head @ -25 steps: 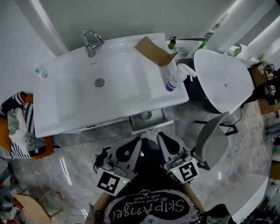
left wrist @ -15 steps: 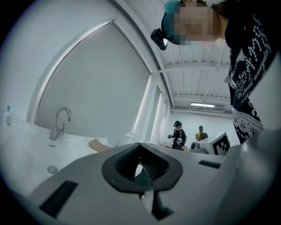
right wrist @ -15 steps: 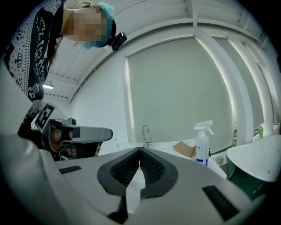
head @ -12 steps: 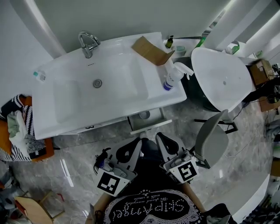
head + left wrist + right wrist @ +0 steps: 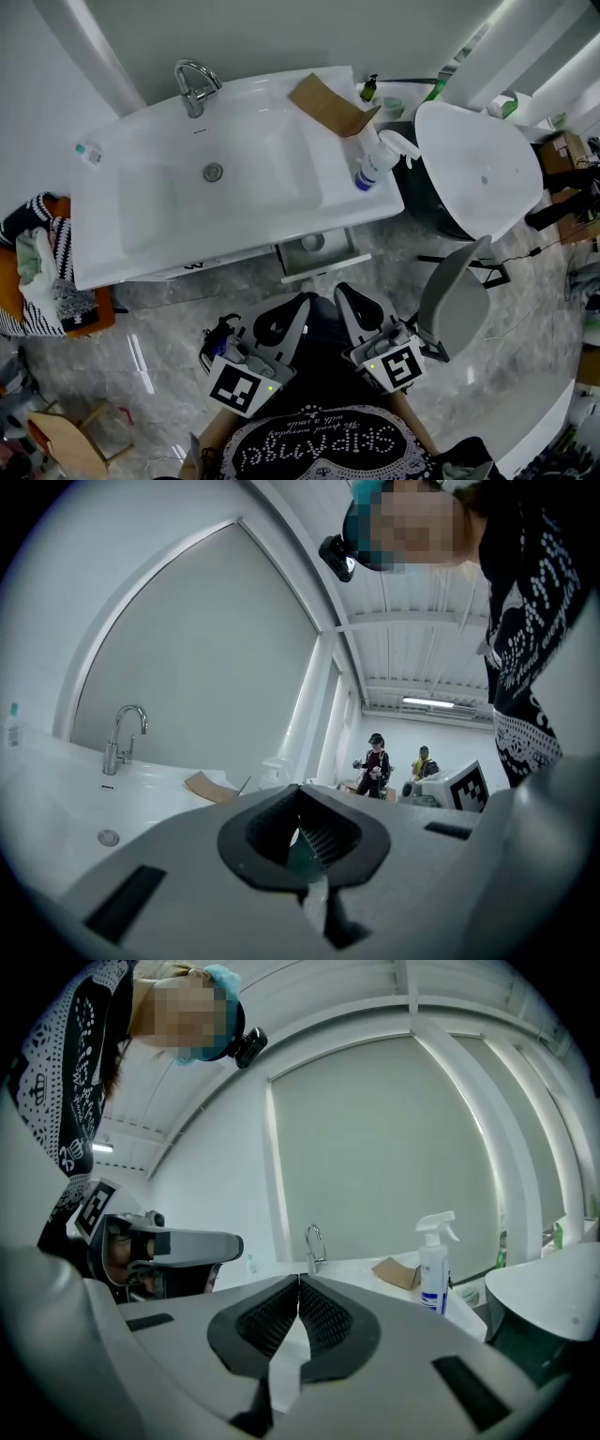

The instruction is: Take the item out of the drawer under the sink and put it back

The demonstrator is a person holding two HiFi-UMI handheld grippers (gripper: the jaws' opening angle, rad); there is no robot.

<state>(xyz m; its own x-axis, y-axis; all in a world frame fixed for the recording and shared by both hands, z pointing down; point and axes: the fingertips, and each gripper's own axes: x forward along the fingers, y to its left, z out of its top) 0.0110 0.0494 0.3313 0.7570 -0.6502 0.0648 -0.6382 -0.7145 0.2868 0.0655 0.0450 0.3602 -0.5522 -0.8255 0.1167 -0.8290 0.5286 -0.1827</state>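
Left gripper (image 5: 296, 304) and right gripper (image 5: 345, 292) both closed, empty, side by side. Drawer (image 5: 323, 267) under sink (image 5: 253, 192) stands open.

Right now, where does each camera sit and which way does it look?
Head view: on the head, looking down at sink and open drawer; left gripper, right gripper show.
Left gripper view: on that gripper, toward tap; shut fingers, sweater.
Right gripper view: likewise, toward spray bottle; shut fingers.
Shared: tap, cardboard.
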